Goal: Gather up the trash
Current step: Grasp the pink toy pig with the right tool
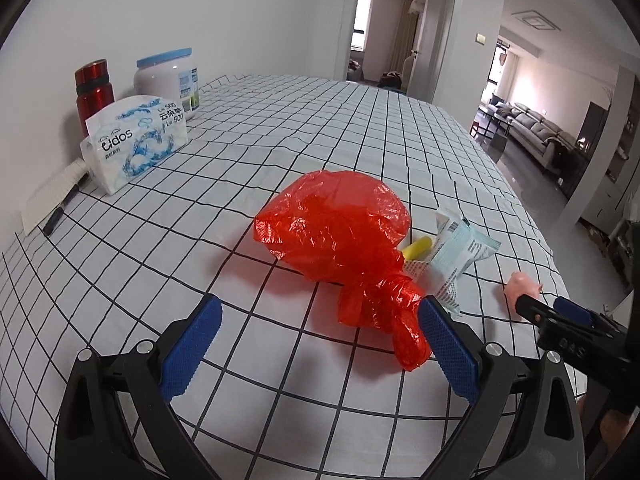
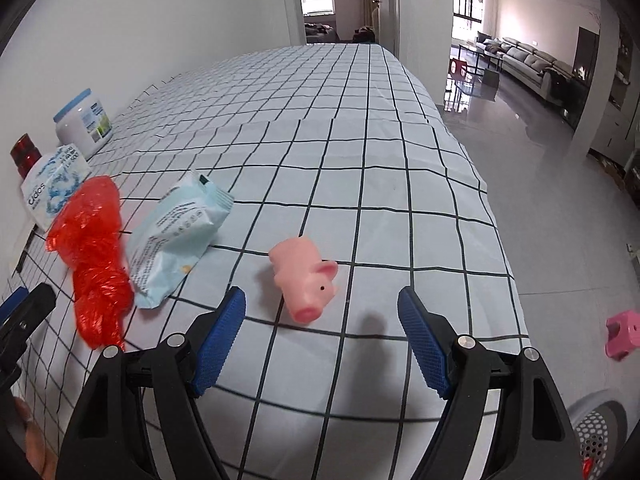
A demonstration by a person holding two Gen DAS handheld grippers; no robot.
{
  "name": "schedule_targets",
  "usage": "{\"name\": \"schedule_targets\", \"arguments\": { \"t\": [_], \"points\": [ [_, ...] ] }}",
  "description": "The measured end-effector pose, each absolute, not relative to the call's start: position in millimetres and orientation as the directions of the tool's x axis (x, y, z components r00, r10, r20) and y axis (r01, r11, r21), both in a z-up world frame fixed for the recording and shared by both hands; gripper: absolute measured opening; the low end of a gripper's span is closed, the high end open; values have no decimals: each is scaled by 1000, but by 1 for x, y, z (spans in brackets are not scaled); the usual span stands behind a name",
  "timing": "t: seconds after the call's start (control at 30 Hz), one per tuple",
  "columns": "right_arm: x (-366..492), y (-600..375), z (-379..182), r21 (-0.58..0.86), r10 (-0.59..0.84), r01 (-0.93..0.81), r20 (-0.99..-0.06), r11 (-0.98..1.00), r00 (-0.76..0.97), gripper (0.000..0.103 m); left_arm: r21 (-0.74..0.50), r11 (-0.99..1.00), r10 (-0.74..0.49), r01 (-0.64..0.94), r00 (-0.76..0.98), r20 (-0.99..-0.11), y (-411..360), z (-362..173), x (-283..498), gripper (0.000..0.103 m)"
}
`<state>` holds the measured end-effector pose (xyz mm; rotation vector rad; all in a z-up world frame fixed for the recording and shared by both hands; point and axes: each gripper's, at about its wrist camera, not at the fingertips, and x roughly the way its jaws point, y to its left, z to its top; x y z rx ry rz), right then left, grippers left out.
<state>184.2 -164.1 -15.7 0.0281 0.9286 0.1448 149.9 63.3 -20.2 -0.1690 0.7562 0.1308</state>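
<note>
A crumpled red plastic bag (image 1: 340, 236) lies on the checked tablecloth (image 1: 280, 128), its knotted end just ahead of my open, empty left gripper (image 1: 320, 332). It also shows in the right wrist view (image 2: 94, 256). Beside it lie a pale blue wrapper (image 1: 460, 252), also in the right wrist view (image 2: 176, 236), and a small yellow piece (image 1: 418, 249). A pink toy pig (image 2: 306, 280) lies on its side just ahead of my open, empty right gripper (image 2: 322, 332); it peeks out in the left wrist view (image 1: 522, 285).
Along the wall stand a red flask (image 1: 94, 92), a white jar with a blue lid (image 1: 168, 80), a tissue pack (image 1: 136, 140) and a brush (image 1: 56, 200). The table's right edge (image 2: 496, 240) drops to the floor, where a pink stool (image 2: 624, 334) stands.
</note>
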Motion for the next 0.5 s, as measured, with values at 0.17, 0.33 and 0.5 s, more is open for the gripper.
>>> {"name": "schedule_targets", "arguments": {
  "t": [0.17,0.33,0.5],
  "points": [
    [191,-162,-23,78,134,-121,-803,990,581,75,-110,979,47,-172,715,-697,63,-25,151,96],
    [196,-159,-26,76,134,-126,-810,989,571,75,-115,981,30,-157,707,-707,60,-28,152,96],
    [199,-159,-29,78,130,-116,-818,990,561,75,-111,983,27,-149,707,-706,57,-28,151,96]
  ]
}}
